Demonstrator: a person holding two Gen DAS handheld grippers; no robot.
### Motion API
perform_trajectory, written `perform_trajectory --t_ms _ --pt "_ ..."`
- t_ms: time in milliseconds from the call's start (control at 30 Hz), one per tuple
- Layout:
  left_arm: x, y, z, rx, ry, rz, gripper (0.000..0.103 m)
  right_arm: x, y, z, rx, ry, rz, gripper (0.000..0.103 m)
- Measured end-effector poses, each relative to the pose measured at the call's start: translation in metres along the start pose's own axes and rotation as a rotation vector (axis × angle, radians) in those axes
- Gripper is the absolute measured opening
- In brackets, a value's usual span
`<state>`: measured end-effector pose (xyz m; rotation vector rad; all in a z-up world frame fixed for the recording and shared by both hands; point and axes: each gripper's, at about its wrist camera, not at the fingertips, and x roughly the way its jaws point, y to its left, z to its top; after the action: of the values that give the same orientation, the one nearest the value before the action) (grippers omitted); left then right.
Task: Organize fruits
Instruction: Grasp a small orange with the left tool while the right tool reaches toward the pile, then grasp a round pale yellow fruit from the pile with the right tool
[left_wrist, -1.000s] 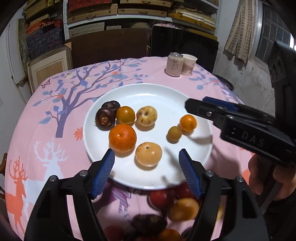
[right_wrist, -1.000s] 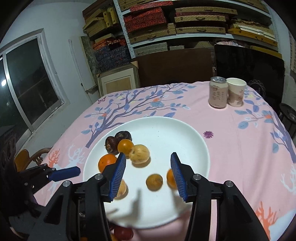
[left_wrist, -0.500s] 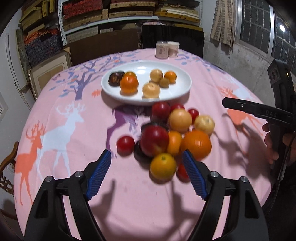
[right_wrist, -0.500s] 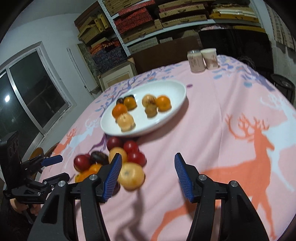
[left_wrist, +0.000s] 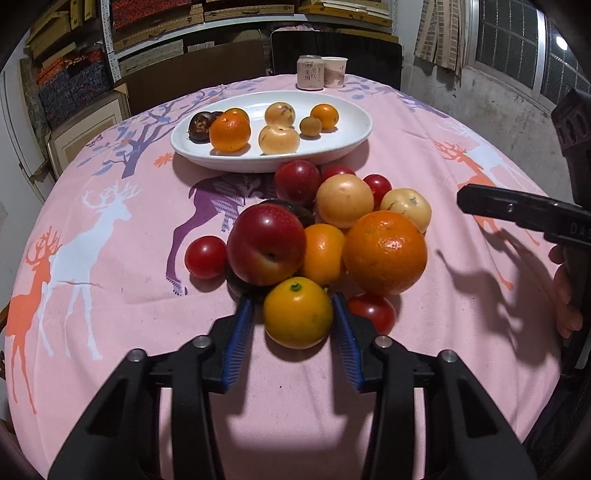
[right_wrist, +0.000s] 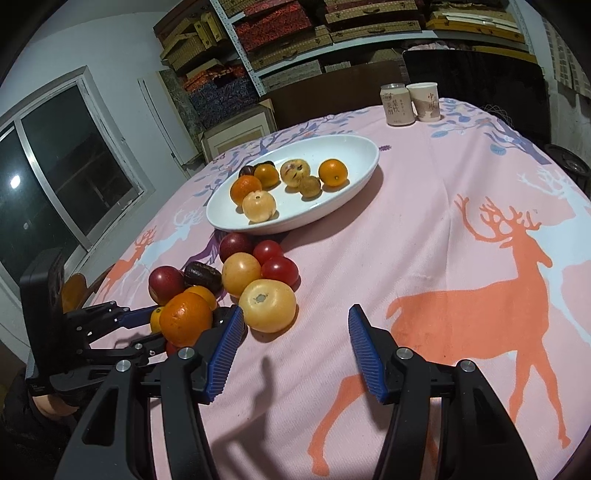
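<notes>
A pile of loose fruit lies on the pink deer tablecloth in front of a white oval plate (left_wrist: 351, 136) (right_wrist: 369, 166) that holds several fruits. My left gripper (left_wrist: 291, 306) is closing its jaws on a small yellow-orange citrus (left_wrist: 297, 314) at the near edge of the pile, and its blue pads meet the fruit's sides. A large orange (left_wrist: 386, 253) and a red plum (left_wrist: 266, 243) sit just behind it. My right gripper (right_wrist: 295, 314) is open, with a pale yellow fruit (right_wrist: 267, 304) just ahead of its left finger, untouched. It also appears in the left wrist view as the right gripper (left_wrist: 517, 210).
A drink can (left_wrist: 310, 72) (right_wrist: 397, 105) and a paper cup (left_wrist: 334, 72) (right_wrist: 424, 101) stand at the table's far edge. Behind them are a dark chair and shelves of boxes. A person's hand (left_wrist: 565, 295) holds the right gripper. Bare cloth lies to the right of the pile.
Both grippers drew back from over the plate and came down to the fruit pile. The left jaws closed in around the small citrus. The right jaws spread a little wider.
</notes>
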<state>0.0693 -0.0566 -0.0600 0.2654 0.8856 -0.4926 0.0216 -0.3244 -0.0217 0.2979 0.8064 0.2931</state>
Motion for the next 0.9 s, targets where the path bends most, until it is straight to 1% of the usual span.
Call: perform_trajectory --t_ms 100,167,300,367,533,567,600,633,767,900 --pt "-0.007 -0.002 -0.007 -0.005 -0.015 -0.002 0.035 0.009 0.002 0.001 -0.009 0.042 -0.005 0.059" --pt "-0.016 -0.001 -0.012 -0.029 -0.029 -0.024 0.035 0.014 0.007 0.002 -0.024 0.058 -0.001 0.059" --pt "-0.033 0.005 -0.017 -0.059 -0.065 -0.048 0.035 0.022 0.02 0.01 -0.072 0.067 -0.011 0.059" --pt "-0.037 0.005 -0.016 -0.061 -0.069 -0.047 0.036 0.028 0.026 0.015 -0.093 0.071 -0.027 0.059" --pt "-0.038 0.005 -0.016 -0.065 -0.067 -0.051 0.036 0.051 0.032 0.018 -0.081 0.143 -0.031 0.059" --pt "-0.037 0.005 -0.016 -0.066 -0.065 -0.053 0.036 0.053 0.033 0.017 -0.08 0.144 -0.034 0.057" --pt "-0.035 0.005 -0.016 -0.069 -0.061 -0.054 0.036 0.053 0.033 0.018 -0.071 0.138 -0.03 0.051" --pt "-0.035 0.005 -0.017 -0.072 -0.06 -0.055 0.036 0.052 0.034 0.018 -0.082 0.133 -0.039 0.044" --pt "-0.032 0.007 -0.018 -0.081 -0.053 -0.056 0.036 0.047 0.033 0.015 -0.081 0.128 -0.022 0.043" --pt "-0.034 0.009 -0.019 -0.089 -0.06 -0.055 0.036 0.037 0.032 0.013 -0.077 0.088 -0.021 0.043"
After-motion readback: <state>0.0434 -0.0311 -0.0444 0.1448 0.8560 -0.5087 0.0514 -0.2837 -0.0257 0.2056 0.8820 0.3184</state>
